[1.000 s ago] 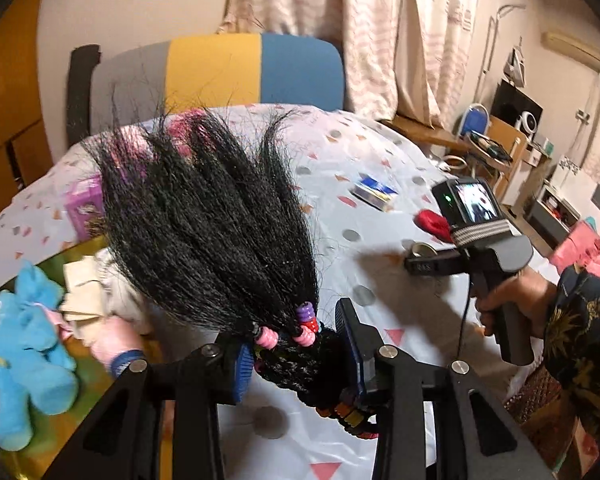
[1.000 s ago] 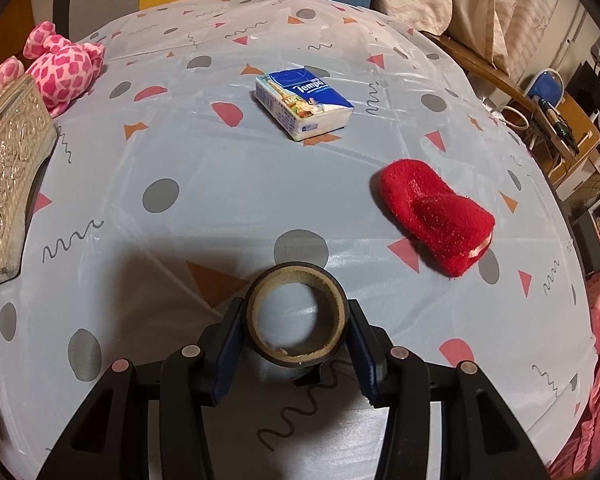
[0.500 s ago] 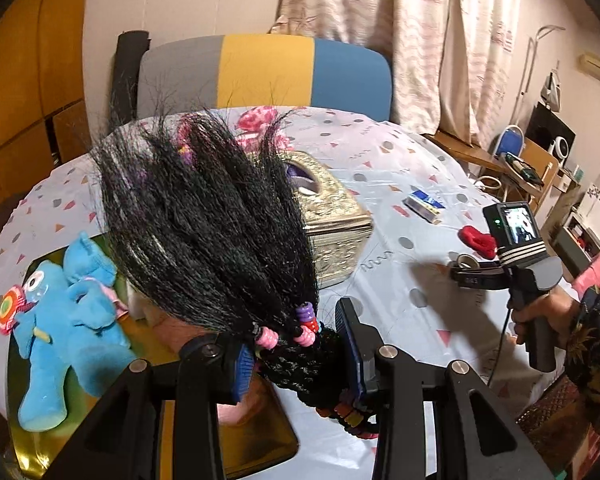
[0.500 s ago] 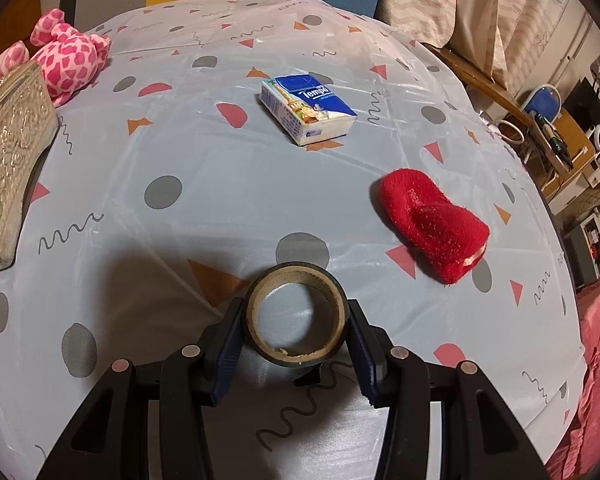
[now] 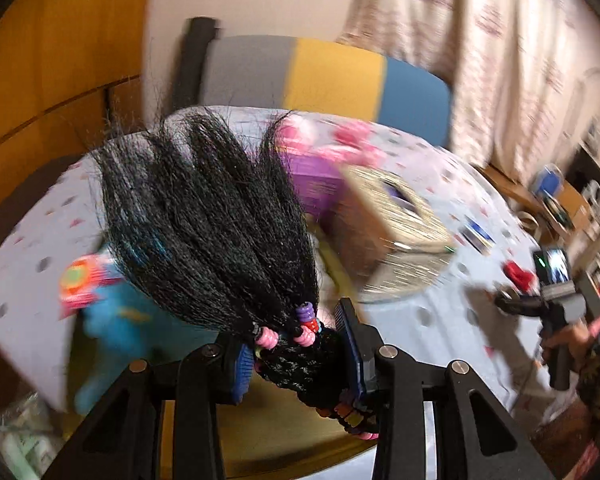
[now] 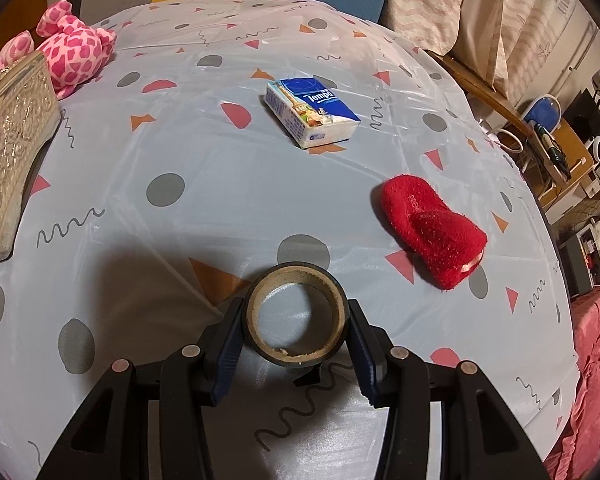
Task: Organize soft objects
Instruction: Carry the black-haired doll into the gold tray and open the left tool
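Across the patterned tablecloth (image 6: 228,208) sit your remaining soft things, the pink plush (image 6: 74,54) and red sock (image 6: 432,228). Your left gripper (image 5: 296,360) clamps the black hair bundle (image 5: 208,224) above the gold tray (image 5: 268,432); loose strands could snag. Your right gripper (image 6: 296,336) pinches a tape roll (image 6: 296,320), which might slip.

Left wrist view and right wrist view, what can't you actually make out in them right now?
- Left wrist view: the black hair bundle in the left claw hides most of the blue plush toy.
- Left wrist view: motion blur smears the silver box and the purple thing behind it.
- Left wrist view: the right claw is too small and blurred to show its load.
- Right wrist view: the frame edge cuts off the silver box, which covers part of the pink plush.
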The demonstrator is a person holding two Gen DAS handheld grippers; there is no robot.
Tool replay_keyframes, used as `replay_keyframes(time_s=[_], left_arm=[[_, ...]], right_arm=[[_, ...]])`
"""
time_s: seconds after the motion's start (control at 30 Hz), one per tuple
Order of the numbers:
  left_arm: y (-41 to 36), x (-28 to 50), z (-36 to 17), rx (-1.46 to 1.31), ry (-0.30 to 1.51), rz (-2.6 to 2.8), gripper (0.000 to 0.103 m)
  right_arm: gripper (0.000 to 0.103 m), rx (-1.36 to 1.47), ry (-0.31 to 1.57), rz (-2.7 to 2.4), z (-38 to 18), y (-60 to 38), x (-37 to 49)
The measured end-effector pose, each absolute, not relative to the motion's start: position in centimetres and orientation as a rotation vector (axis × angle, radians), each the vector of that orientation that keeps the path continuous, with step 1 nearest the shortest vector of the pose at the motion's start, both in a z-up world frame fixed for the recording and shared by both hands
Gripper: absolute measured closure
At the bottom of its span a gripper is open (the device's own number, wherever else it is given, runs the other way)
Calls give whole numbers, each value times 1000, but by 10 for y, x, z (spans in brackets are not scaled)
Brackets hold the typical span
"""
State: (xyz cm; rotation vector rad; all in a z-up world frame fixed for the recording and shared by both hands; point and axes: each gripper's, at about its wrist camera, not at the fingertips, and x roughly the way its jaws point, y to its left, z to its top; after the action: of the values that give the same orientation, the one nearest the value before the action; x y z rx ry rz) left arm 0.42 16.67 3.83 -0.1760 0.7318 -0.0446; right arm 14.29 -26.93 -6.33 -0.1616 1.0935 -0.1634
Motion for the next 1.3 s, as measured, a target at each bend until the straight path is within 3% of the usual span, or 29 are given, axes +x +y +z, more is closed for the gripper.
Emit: replay_keyframes(time_s=[0.3, 0.93, 1.0, 1.1, 1.3], left_arm=[[260, -37, 27, -301, 740, 154, 65], [223, 2, -34, -291, 925, 51, 64], [225, 1, -37, -275, 931, 67, 61], [226, -2, -30, -249, 908, 72, 49], [238, -12, -13, -236, 851, 125, 48]], right_arm=[[54, -186, 1092, -164, -63, -267, 144], [54, -209, 1090, -166, -63, -265, 142], [54, -212, 1090, -168, -63, -264, 142], [54, -215, 1089, -169, -63, -263, 142], [54, -217, 1089, -169, -63, -264, 142]])
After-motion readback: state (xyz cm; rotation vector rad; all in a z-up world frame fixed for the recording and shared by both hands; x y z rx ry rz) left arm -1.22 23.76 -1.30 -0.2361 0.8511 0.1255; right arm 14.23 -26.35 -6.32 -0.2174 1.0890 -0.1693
